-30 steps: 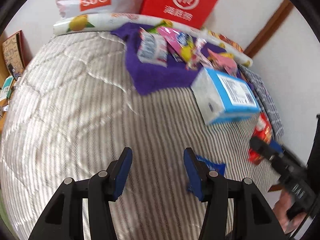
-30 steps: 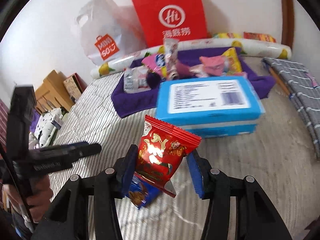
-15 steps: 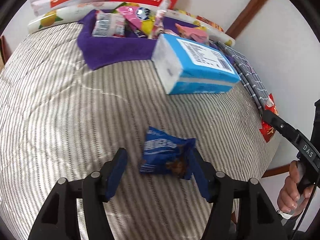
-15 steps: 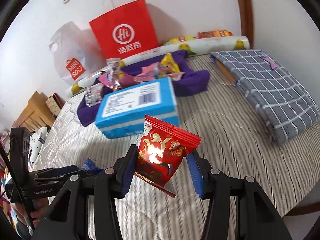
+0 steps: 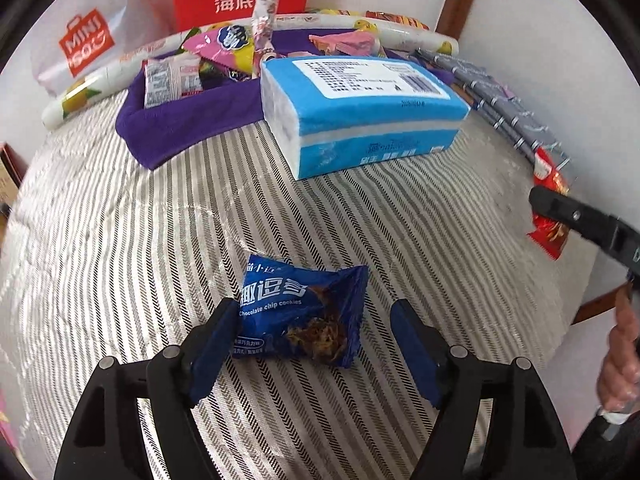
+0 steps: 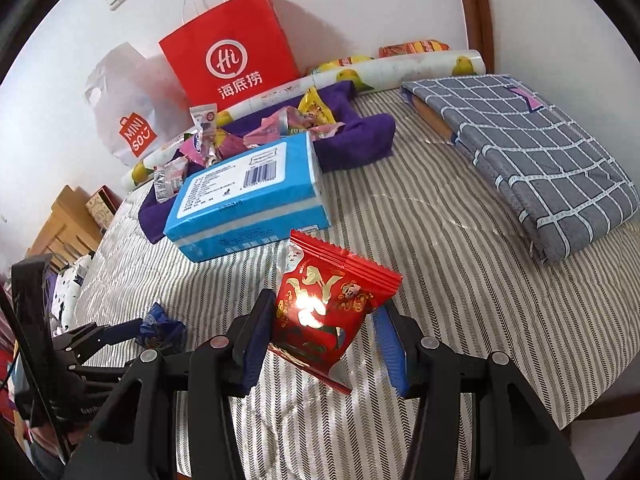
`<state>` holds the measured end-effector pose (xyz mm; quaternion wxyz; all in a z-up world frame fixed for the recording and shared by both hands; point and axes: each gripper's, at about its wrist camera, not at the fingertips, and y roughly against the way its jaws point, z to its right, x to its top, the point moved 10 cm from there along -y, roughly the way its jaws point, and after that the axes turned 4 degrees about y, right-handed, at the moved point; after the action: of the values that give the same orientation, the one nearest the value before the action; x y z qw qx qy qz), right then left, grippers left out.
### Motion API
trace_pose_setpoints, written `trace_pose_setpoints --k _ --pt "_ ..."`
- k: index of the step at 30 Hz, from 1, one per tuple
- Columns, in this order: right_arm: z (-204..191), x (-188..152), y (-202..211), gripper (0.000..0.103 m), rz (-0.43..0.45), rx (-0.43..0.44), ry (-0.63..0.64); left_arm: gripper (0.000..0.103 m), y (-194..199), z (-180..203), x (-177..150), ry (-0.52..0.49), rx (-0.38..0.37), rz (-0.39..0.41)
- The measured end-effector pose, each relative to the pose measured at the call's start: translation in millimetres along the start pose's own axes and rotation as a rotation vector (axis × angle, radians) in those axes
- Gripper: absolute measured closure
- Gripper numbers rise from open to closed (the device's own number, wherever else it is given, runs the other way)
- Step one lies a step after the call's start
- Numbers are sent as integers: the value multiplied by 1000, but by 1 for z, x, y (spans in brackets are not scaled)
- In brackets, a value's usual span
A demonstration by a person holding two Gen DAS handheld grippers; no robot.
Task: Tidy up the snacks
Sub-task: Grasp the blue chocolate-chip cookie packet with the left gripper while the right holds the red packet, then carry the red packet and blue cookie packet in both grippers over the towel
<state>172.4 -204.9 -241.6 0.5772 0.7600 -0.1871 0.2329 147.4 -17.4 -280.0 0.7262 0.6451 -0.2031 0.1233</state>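
A blue chocolate chip cookie packet (image 5: 304, 314) lies on the striped bed between the fingers of my left gripper (image 5: 316, 334), which is open; the left finger touches the packet's edge. The packet also shows in the right wrist view (image 6: 160, 330). My right gripper (image 6: 324, 338) is shut on a red snack packet (image 6: 326, 306) and holds it above the bed. The red packet also shows at the right of the left wrist view (image 5: 550, 208). A purple cloth (image 5: 188, 120) at the back holds several loose snacks (image 5: 224, 46).
A blue tissue pack (image 5: 360, 108) lies in front of the purple cloth. A grey checked folded cloth (image 6: 532, 160) lies at the right. A red paper bag (image 6: 230, 48) and a white Miniso bag (image 6: 128, 120) stand against the wall. The bed's right edge is near.
My left gripper has swung right and come down around the blue cookie packet. My right gripper has carried the red packet up and right, away from the tissue pack.
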Motion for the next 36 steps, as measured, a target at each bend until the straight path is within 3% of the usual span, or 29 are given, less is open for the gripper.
trace_pose_setpoints --k 3,13,20,36 --pt "2 -2 -2 53 -6 0 -2 36 0 -3 1 -17 61 18" --pt "9 -13 -12 54 -36 -23 5 56 7 -18 2 18 73 38" --pt "14 -27 -26 54 -94 -45 22 59 8 -19 2 61 47 24" --pt "-3 -1 -1 54 -40 -40 74 62 37 -18 23 114 -37 73"
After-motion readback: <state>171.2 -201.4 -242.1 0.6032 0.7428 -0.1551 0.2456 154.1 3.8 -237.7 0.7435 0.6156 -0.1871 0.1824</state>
